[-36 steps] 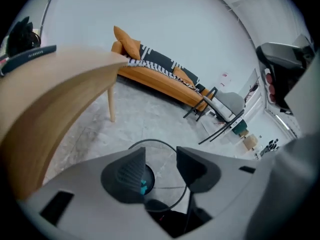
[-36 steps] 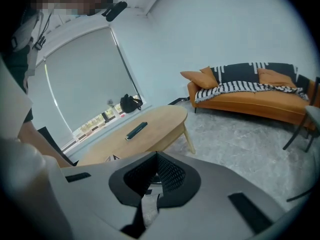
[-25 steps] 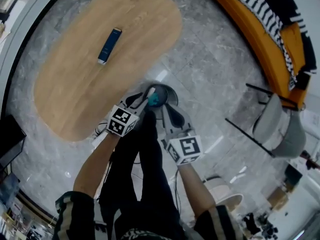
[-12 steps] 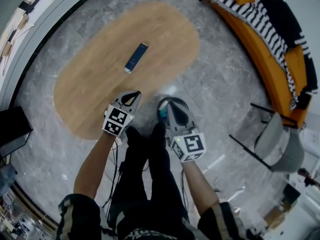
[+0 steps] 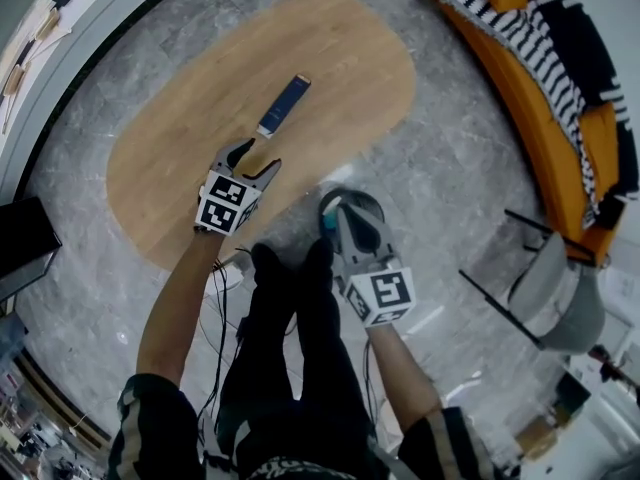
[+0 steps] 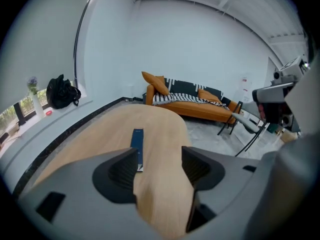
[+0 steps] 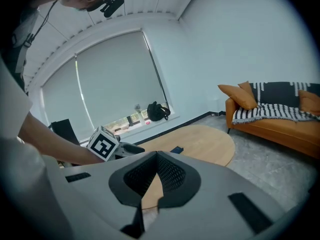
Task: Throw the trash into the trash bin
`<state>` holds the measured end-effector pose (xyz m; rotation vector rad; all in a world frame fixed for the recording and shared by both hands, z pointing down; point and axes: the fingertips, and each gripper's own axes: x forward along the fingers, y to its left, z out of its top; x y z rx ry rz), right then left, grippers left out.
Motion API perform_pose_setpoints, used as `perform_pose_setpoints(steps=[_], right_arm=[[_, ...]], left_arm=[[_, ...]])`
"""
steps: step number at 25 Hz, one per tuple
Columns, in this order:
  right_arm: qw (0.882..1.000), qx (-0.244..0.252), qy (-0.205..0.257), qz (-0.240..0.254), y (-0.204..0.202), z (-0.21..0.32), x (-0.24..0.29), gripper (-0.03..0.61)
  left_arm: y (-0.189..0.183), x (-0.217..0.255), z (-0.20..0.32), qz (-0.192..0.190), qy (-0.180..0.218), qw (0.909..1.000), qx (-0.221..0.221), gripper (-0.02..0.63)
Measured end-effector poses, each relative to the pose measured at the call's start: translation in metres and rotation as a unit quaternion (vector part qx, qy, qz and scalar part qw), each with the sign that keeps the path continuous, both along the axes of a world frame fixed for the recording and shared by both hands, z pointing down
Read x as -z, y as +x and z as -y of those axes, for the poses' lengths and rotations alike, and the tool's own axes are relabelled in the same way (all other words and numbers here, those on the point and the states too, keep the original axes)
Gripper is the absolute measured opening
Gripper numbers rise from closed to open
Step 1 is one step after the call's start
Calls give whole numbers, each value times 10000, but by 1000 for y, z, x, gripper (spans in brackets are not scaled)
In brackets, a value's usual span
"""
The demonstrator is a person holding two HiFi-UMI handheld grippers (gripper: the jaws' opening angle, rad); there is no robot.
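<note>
Wood surface (image 5: pixel 330 58) holds a flat blue item (image 5: pixel 285 106) — left tongs (image 5: pixel 253 158), just opened and empty, should straddle its narrow width. Right tongs (image 5: pixel 336 211) hang clenched over the trash bin (image 5: pixel 369 201).

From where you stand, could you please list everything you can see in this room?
table: one, light wood, oval, mid-floor
flat item: one, dark blue, on the table
trash bin: one, dark, round, on the floor beside the table
sofa: one, orange, by the wall
blanket: one, black-and-white striped, on the sofa
chair: one, grey, near the sofa
bag: one, black, on the window ledge
left gripper: one, grey, above the table, its jaws have just been opening, nothing between them
right gripper: one, grey, over the bin, shut, empty
</note>
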<state>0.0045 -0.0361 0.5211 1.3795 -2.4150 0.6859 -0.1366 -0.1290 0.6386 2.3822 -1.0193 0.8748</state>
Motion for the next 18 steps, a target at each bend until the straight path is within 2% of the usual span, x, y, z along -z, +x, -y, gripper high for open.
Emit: perform_pose_setpoints(steps=[2, 8, 14, 18], right_arm=[[10000, -12, -83, -35, 0, -1, -5, 2], [9995, -84, -283, -128, 6, -2, -19, 2], [9985, -250, -438, -202, 18, -4, -29, 2], [9974, -363, -594, -189, 30, -9, -43, 2]], left_arm=[[-1, -15, 10, 190, -119, 9997, 1, 257], [-2, -68, 49, 647, -538, 9957, 383, 256], [-2, -118, 67, 1181, -1048, 9874, 78, 256], [-17, -139, 73, 1189, -1441, 9811, 507, 256]])
